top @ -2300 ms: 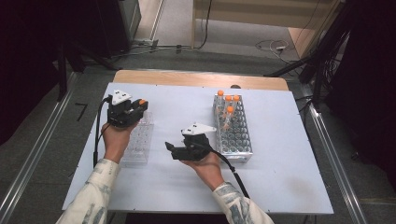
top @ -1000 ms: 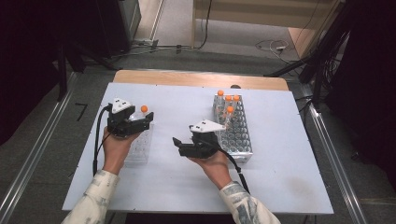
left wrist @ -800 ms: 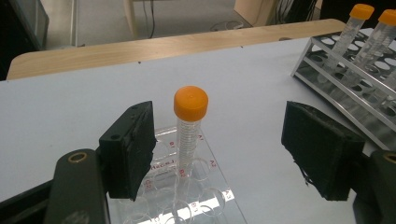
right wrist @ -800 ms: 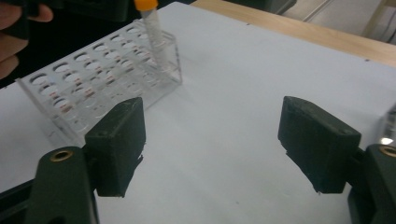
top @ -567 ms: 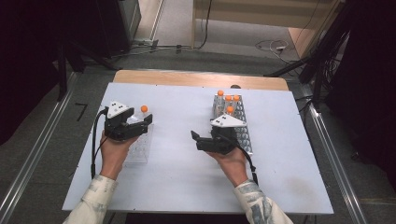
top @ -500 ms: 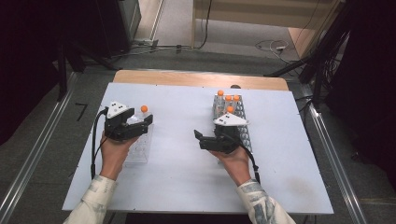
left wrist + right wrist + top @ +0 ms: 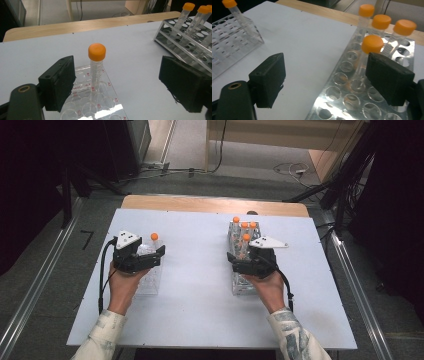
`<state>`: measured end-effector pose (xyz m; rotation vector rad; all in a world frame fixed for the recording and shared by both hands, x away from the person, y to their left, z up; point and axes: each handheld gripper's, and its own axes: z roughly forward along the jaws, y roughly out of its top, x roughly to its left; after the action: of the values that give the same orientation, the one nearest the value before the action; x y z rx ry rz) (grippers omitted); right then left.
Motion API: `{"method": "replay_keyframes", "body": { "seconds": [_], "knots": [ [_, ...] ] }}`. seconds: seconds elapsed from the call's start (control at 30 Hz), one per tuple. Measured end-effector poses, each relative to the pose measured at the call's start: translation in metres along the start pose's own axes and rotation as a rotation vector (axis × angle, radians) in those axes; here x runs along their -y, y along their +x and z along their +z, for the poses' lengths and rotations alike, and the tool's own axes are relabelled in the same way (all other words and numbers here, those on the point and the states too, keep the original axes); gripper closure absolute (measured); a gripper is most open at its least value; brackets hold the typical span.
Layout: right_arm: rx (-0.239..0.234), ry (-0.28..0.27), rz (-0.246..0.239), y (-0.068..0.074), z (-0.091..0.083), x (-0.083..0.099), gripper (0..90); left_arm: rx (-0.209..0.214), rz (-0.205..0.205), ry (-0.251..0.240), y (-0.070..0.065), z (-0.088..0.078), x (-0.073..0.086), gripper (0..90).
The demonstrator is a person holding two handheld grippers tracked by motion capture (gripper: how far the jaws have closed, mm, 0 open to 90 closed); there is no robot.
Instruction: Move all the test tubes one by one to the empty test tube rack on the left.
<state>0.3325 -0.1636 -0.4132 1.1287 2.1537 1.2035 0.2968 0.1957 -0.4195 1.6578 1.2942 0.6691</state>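
So I'm moving orange-capped tubes from the metal rack [image 7: 244, 265] on the right over to the clear plastic rack [image 7: 149, 272] on the left, and right now I'm in between grabs. One tube [image 7: 96, 65] is standing upright in a far hole of the clear rack, and my left hand-held gripper [image 7: 159, 255] is sitting right by it with the jaws apart. They've just been opening, and in the left gripper view the tube stands free between them with neither pad touching it.

My right hand-held gripper [image 7: 233, 261] is hovering over the metal rack with its jaws spread wide and nothing in them. Four more tubes are standing at the far end of that rack, and the nearest tube [image 7: 368, 53] is just past the right-hand jaw in the right gripper view. That's the one I'm guessing is next.

Handling-wise, these look like light, stiff plastic tubes, smooth-walled, so probably a bit slippery. I can't quite tell from these views if there's any liquid inside. I'm thinking the best spot to clamp is just under the cap, where the ridged cap edge stops it sliding down through the pads. The neighbours are packed close, so I'm planning to come in straight and lift it vertically, to avoid knocking the others.
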Motion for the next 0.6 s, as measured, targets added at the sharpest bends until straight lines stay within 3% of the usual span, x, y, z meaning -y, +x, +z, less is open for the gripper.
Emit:
{"method": "replay_keyframes", "body": {
  "seconds": [0.13, 0.4, 0.5, 0.6],
  "knots": [
    [0.031, 0.01, 0.003, -0.009, 0.001, 0.002, 17.6, 0.003, -0.018, -0.009, 0.001, -0.001, 0.001, 12.5],
    [0.107, 0.038, 0.061, -0.025, 0.014, 0.001, 12.0, 0.012, -0.031, -0.02, -0.001, -0.001, 0.004, 12.5],
    [0.122, 0.059, 0.045, -0.028, 0.022, 0.002, 17.1, 0.01, -0.03, -0.019, -0.002, 0.0, 0.005, 12.5],
    [0.1, 0.055, 0.059, -0.033, 0.025, 0.001, 26.5, 0.004, -0.025, -0.02, -0.002, 0.0, 0.006, 12.5]
  ]
}}
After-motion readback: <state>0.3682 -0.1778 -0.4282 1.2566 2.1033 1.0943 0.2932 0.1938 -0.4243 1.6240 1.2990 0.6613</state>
